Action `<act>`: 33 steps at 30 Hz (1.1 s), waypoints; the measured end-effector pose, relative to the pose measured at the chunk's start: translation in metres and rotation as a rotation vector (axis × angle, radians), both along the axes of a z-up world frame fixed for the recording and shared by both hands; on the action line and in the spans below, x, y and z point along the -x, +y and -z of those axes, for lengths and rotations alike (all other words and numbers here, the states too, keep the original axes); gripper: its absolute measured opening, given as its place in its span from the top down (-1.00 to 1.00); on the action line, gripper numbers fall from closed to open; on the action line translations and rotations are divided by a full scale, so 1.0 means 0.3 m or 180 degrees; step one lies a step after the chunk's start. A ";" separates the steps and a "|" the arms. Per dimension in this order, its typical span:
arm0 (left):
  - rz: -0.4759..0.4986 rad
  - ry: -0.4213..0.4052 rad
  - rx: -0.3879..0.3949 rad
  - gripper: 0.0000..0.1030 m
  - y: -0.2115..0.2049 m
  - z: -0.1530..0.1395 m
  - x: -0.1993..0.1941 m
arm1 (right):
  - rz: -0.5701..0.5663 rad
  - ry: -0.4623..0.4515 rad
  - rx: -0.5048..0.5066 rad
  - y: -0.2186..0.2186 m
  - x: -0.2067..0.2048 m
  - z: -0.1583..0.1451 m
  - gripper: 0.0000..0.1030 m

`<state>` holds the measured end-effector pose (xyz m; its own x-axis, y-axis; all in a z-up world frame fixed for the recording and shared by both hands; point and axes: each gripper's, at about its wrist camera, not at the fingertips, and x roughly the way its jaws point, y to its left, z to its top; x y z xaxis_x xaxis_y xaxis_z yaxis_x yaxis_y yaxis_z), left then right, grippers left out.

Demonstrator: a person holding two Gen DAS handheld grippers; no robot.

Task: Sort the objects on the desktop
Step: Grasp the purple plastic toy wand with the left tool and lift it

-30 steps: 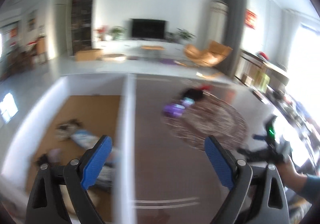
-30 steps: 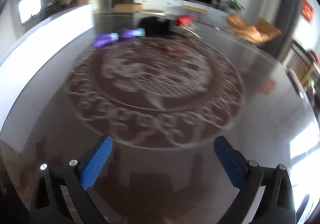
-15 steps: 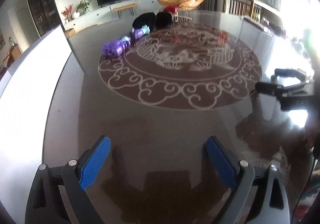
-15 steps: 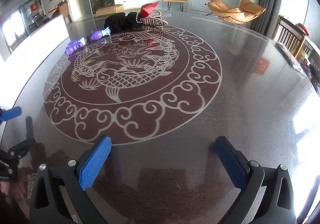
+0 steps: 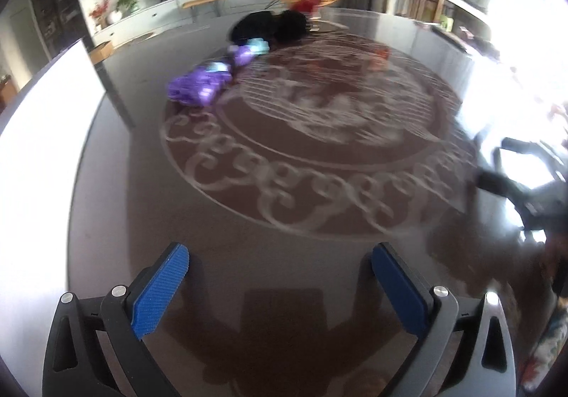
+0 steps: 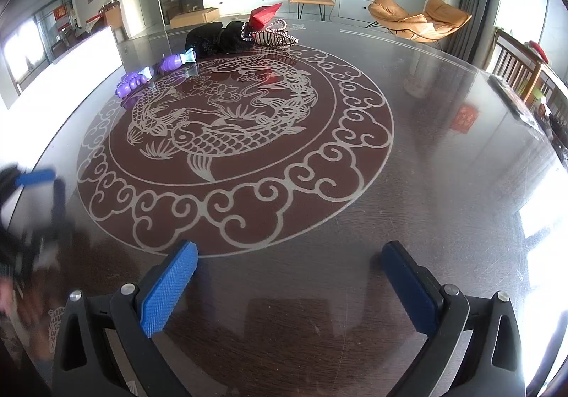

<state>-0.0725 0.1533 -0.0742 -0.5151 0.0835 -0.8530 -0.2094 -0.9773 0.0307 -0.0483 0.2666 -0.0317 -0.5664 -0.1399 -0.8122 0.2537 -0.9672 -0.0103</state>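
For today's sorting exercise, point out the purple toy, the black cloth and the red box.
purple toy [image 6: 132, 84], right wrist view, its knobbly body.
black cloth [image 6: 216, 36], right wrist view, middle of the heap.
red box [image 6: 263, 15], right wrist view, its front face.

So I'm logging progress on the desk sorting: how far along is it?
Nothing looks sorted yet. The purple toys, black bundle, red piece and wire basket all sit clustered at the table's far edge. Nothing is in hand: the left gripper is opening on nothing, the right gripper is open and empty. All the sorting remains.

Glossy table [image 6: 443, 184], toys [image 6: 142, 79] far side.
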 end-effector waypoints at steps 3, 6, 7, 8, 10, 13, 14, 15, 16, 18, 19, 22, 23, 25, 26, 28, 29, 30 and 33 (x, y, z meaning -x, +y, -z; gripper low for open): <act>-0.0157 -0.0100 -0.0066 -1.00 -0.073 0.005 0.135 | 0.0000 0.0000 0.0000 0.000 0.000 0.000 -1.00; -0.0184 -0.0140 -0.0063 -1.00 -0.092 0.006 0.232 | 0.0000 -0.0001 0.0000 0.000 0.000 0.000 -1.00; -0.0157 -0.0156 -0.0058 -1.00 -0.089 0.006 0.253 | 0.0000 0.0000 0.0000 0.000 0.000 0.000 -1.00; -0.0128 -0.0171 -0.0031 -1.00 -0.082 0.005 0.280 | 0.0000 0.0000 0.0000 0.000 0.000 0.000 -1.00; -0.0107 -0.0134 0.0149 -1.00 -0.063 -0.006 0.331 | 0.0000 -0.0001 0.0000 0.001 0.001 0.000 -1.00; -0.0078 -0.0119 0.0249 -1.00 -0.043 -0.018 0.406 | 0.0000 -0.0001 0.0000 0.001 0.000 0.000 -1.00; -0.0084 -0.0115 0.0245 -1.00 -0.044 -0.023 0.426 | 0.0000 -0.0001 0.0000 0.001 0.000 0.000 -1.00; -0.0078 -0.0092 0.0228 -1.00 -0.036 -0.029 0.452 | 0.0000 -0.0001 0.0000 0.001 0.000 0.000 -1.00; -0.0063 -0.0069 0.0223 -1.00 -0.029 -0.033 0.468 | 0.0000 -0.0001 0.0000 0.001 0.000 0.000 -1.00; -0.0015 -0.0029 0.0254 -1.00 -0.009 -0.035 0.506 | 0.0000 -0.0001 0.0001 0.002 0.000 0.000 -1.00; 0.0010 -0.0034 0.0262 -1.00 0.000 -0.029 0.523 | 0.0000 -0.0001 0.0000 0.001 0.000 0.000 -1.00; 0.0096 -0.0036 0.0152 -1.00 0.009 -0.010 0.568 | -0.0001 -0.0001 0.0001 0.001 0.000 0.000 -1.00; 0.0086 -0.0042 0.0090 -1.00 0.003 -0.011 0.578 | -0.0001 -0.0001 0.0002 0.002 0.002 0.000 -1.00; -0.0023 -0.0087 -0.0098 -1.00 -0.021 -0.005 0.597 | 0.0000 -0.0001 0.0000 0.001 0.000 -0.001 -1.00; -0.0054 -0.0076 -0.0081 -1.00 -0.018 -0.007 0.602 | 0.0000 -0.0002 0.0000 0.001 0.000 0.000 -1.00; -0.0029 -0.0031 -0.0089 -1.00 -0.019 -0.009 0.600 | 0.0000 -0.0001 0.0000 0.001 0.000 0.000 -1.00; -0.0010 -0.0032 -0.0092 -1.00 -0.020 -0.011 0.598 | 0.0000 -0.0001 0.0000 0.001 0.000 0.000 -1.00; 0.0012 -0.0046 -0.0088 -1.00 -0.014 -0.013 0.599 | 0.0000 -0.0002 0.0000 0.001 0.001 0.000 -1.00; -0.0025 -0.0040 -0.0063 -0.97 -0.018 -0.017 0.585 | 0.0000 -0.0002 0.0000 0.001 0.001 0.000 -1.00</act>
<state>-0.2479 0.1478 -0.0691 -0.5051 0.0965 -0.8577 -0.2020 -0.9794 0.0088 -0.0486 0.2671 -0.0317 -0.5660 -0.1400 -0.8125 0.2538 -0.9672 -0.0101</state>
